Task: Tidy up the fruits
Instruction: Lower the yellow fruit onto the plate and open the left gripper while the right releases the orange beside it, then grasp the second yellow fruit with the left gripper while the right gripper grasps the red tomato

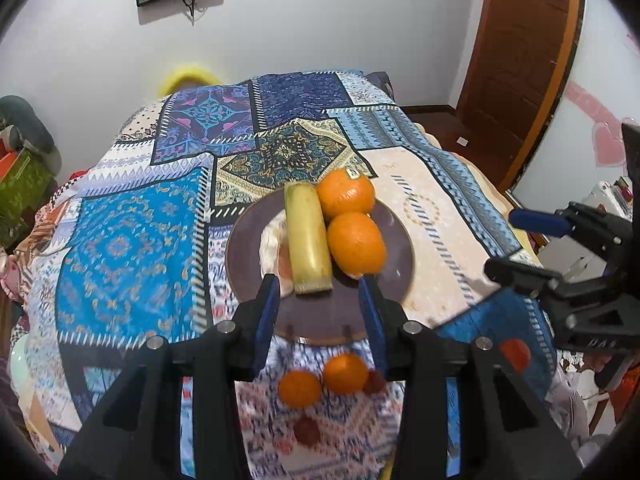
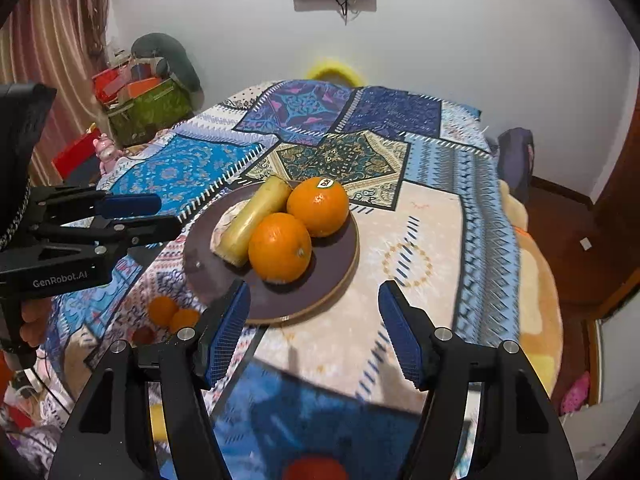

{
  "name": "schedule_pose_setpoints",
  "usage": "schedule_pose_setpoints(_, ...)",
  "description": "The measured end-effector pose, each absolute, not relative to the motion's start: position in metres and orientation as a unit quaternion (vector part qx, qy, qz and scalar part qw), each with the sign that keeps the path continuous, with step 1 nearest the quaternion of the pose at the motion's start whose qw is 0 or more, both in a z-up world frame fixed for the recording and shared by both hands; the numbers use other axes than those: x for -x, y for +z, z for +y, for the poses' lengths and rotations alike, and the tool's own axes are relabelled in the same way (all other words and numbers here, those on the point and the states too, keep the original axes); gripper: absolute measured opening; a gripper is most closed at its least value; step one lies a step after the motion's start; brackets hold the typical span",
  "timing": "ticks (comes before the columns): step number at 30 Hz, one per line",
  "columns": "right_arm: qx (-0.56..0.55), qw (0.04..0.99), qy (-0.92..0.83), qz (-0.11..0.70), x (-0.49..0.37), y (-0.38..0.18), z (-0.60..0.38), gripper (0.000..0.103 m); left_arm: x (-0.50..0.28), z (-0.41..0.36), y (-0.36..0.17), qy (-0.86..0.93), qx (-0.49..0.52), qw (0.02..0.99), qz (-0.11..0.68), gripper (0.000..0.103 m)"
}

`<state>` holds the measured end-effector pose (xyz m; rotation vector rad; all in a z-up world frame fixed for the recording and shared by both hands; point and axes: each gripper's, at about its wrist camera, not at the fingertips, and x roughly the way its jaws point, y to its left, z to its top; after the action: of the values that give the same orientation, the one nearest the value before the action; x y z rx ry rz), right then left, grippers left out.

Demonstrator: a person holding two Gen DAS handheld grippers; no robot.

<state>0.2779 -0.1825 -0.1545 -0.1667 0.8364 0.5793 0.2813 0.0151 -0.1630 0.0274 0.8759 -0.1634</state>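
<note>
left tongs (image 1: pixel 320 300) apart — plate (image 1: pixel 384 284) just ahead | right tongs (image 2: pixel 314 320) apart — empty

Mid-frame on my left cam: plate (image 1: pixel 396 264) w/ banana (image 1: pixel 307 240) left of 2 oranges (image 1: pixel 356 243); 2 small oranges (image 1: pixel 345 373) below plate, on cloth (image 1: pixel 132 248).

"GenRobot.AI" stands in pale letters on the black side of the left gripper (image 2: pixel 132 216), seen from the right wrist view. The far orange (image 2: pixel 318 206) on the plate carries a small sticker on top; its print is too small to read.
</note>
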Motion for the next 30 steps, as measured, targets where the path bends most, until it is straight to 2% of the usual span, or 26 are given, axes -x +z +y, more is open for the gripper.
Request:
schedule_pose_setpoints(3,0.079,0.874,0.272,0.395,-0.263,-0.147,-0.19,0.064,-0.264,0.014,-0.161,-0.082,-0.008,0.902,0.425,0.046)
schedule_pose_setpoints(6,0.077,0.877,0.266,0.392,-0.246,-0.142,-0.197,0.066,-0.246,0.01,-0.162,-0.084,-0.01,0.899,0.429,0.046)
schedule_pose_setpoints(16,0.062,0.881,0.246,0.399,-0.206,-0.143,-0.218,0.067,-0.202,-0.003,-0.185,-0.103,-0.014,0.878,0.467,0.046)
schedule_pose_setpoints(30,0.049,0.861,0.227,0.452,-0.191,-0.186,-0.237,0.067,-0.179,-0.036,-0.233,-0.139,-0.034,0.841,0.522,0.046)
